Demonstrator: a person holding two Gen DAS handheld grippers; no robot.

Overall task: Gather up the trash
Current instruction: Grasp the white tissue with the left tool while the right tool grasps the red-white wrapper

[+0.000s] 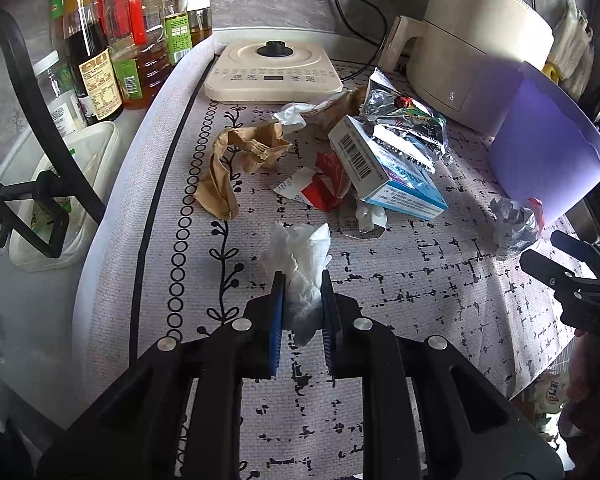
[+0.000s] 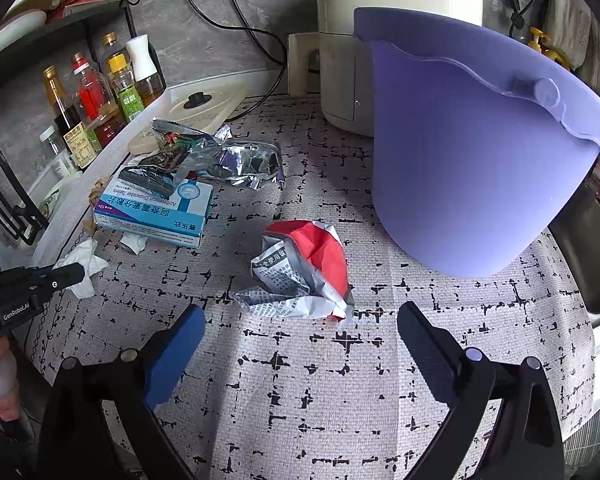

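My left gripper (image 1: 302, 280) is shut on a crumpled white tissue (image 1: 300, 256) near the table's front left; it also shows in the right wrist view (image 2: 82, 264). My right gripper (image 2: 300, 316) is open and empty, just short of a crumpled red-and-white printed paper (image 2: 304, 268), which also shows in the left wrist view (image 1: 514, 222). A purple bucket (image 2: 472, 168) stands right of that paper. More trash lies farther back: a blue-and-white medicine box (image 1: 384, 168), silver foil wrappers (image 1: 408, 128), brown paper scraps (image 1: 236, 160) and a red-and-white wrapper (image 1: 320, 186).
A cream induction cooker (image 1: 274, 72) and a beige air fryer (image 1: 472, 44) stand at the back. Oil and sauce bottles (image 1: 112, 40) and a black rack (image 1: 28, 160) line the left side. Power cables (image 2: 236, 20) run along the wall.
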